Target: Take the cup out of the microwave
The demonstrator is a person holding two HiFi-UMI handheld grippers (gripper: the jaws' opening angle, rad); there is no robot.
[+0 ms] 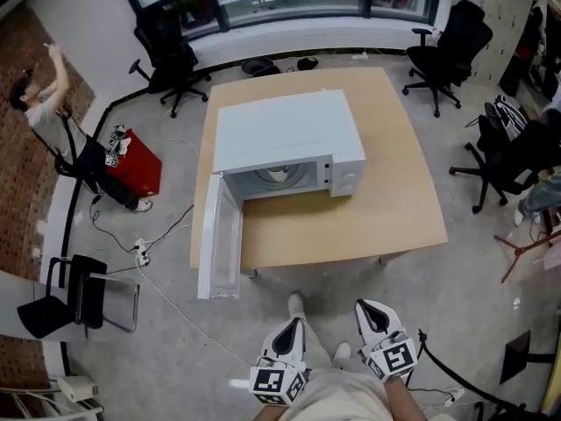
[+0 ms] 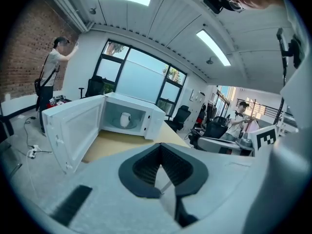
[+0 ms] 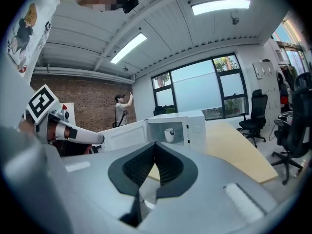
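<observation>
A white microwave [image 1: 285, 139] stands on a wooden table [image 1: 386, 209], its door [image 1: 219, 239] swung wide open to the left. Inside, on the turntable, a small white cup [image 1: 279, 175] stands upright; it also shows in the left gripper view [image 2: 125, 119] and the right gripper view [image 3: 169, 135]. Both grippers are low in the head view, off the table's near edge and well short of the microwave. My left gripper [image 1: 293, 324] is shut and empty, as is my right gripper [image 1: 369, 309]. Each gripper view looks along closed jaws, left [image 2: 161, 152] and right [image 3: 155, 152], toward the open cavity.
A person [image 1: 44, 117] stands at the far left by a brick wall, beside a red box [image 1: 136, 160]. Black office chairs [image 1: 171, 55] [image 1: 451, 46] ring the table. A folding chair [image 1: 83, 292] and floor cables [image 1: 158, 235] lie to the left.
</observation>
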